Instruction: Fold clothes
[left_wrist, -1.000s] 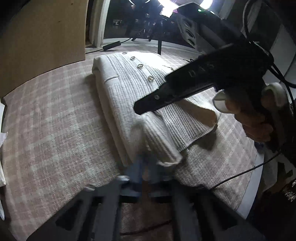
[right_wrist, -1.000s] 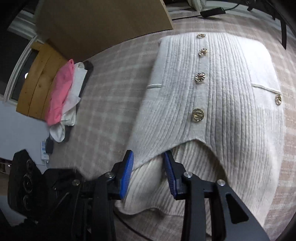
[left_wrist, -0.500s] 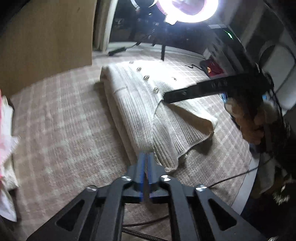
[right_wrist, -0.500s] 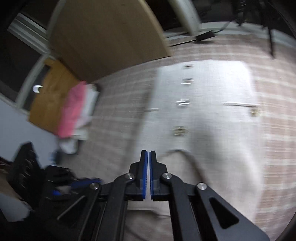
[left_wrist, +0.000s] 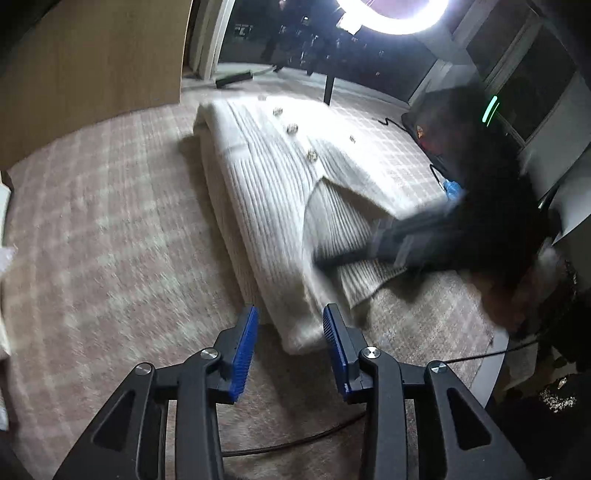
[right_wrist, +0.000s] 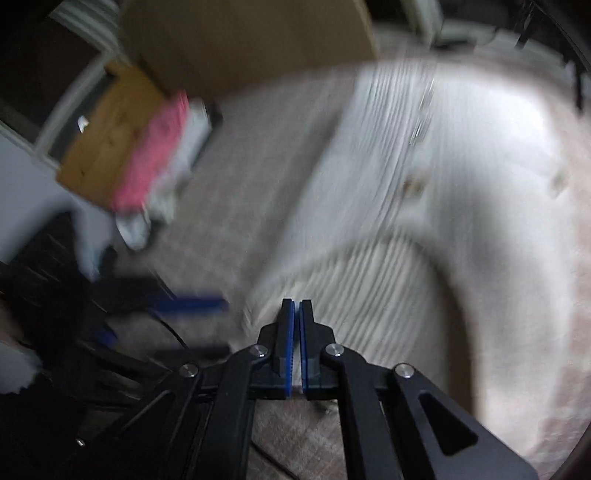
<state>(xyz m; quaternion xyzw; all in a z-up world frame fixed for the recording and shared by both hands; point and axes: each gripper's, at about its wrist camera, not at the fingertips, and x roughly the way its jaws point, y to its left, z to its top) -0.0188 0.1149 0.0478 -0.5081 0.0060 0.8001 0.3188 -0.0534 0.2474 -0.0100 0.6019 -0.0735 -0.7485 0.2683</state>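
Left wrist view: cream ribbed cardigan (left_wrist: 273, 177) with gold buttons lies lengthwise down the middle of the plaid-covered surface (left_wrist: 103, 229), already narrowed, its collar end toward the far edge and its hem end at the near edge. Left gripper (left_wrist: 290, 332) hangs over the near hem corner, jaws opening; the knit corner shows between the blue pads (left_wrist: 243, 343) but neither pad presses on it, so nothing is gripped. Right gripper (left_wrist: 376, 247) shows as a dark blur low over the loose underflap at the hem, on the side toward the surface's right edge; contact cannot be judged through the smear. Right wrist view: heavy motion blur; right jaws clenched pad to pad with no cloth between them, tips above the near hem. Pink garment (right_wrist: 151, 155) sits on a pile near the far left corner of the surface, well apart from the cardigan. Judgement: step in hand looks like the bottom-up fold, hem toward collar, not yet begun, since both layers at the hem lie uneven and splayed. Next move calls for each gripper to take one hem corner, catching both layers, then lift and carry evenly toward the buttons. Risk: snagging only the top layer.
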